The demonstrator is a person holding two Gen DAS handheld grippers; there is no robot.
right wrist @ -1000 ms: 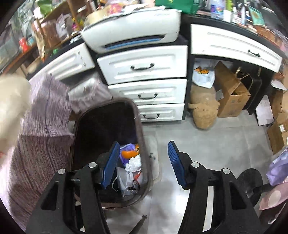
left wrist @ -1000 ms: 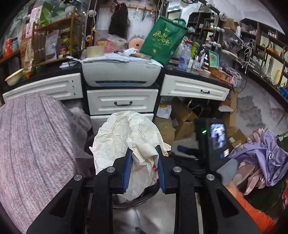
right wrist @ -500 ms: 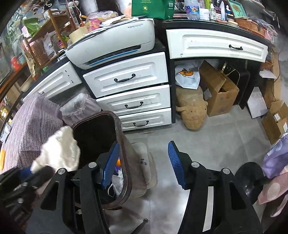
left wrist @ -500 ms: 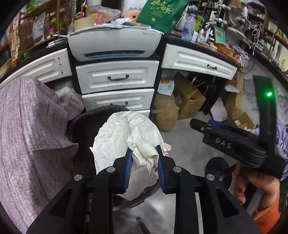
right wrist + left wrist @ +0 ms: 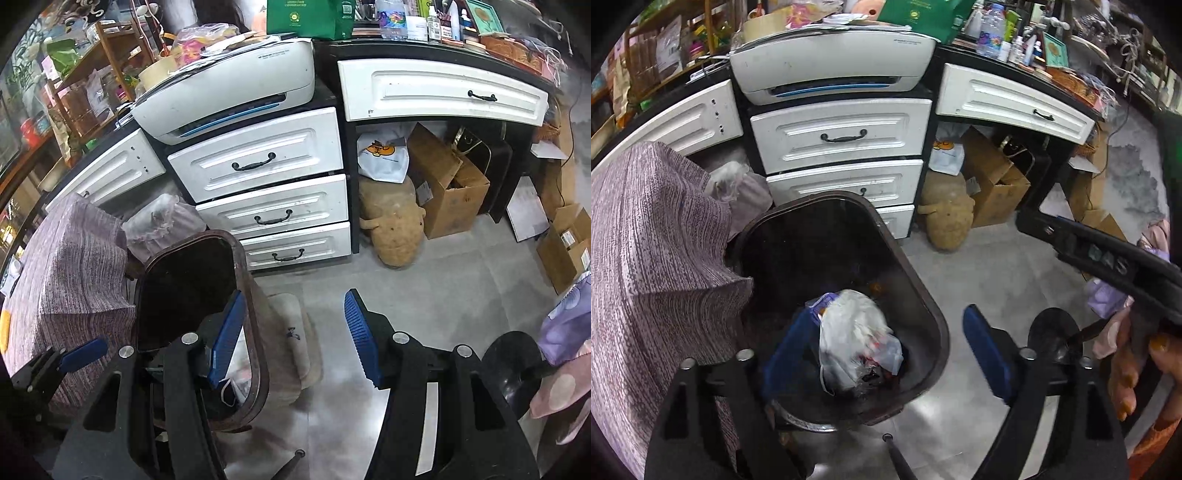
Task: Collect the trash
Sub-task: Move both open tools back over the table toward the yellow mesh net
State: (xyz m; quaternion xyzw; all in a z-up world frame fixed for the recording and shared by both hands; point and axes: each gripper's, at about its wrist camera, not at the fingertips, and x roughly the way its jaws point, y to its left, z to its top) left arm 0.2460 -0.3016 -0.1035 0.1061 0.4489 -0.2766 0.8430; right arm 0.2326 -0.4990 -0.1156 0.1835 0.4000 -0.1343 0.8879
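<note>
- Left gripper [image 5: 886, 354] spread wide, empty, over the brown trash bin [image 5: 923, 295]
- Crumpled paper [image 5: 853, 332], pinched earlier, now lies inside
- Right gripper [image 5: 291, 332] spread, empty

The dark trash bin [image 5: 923, 295] fills the lower centre of the left wrist view, its mouth open upward. A purple-draped surface [image 5: 653, 258] presses against its left rim, and white drawers [image 5: 842, 136] stand just behind. Bare grey floor [image 5: 443, 295] lies to its right, with cardboard boxes [image 5: 447, 184] stacked under the desk at upper right.
</note>
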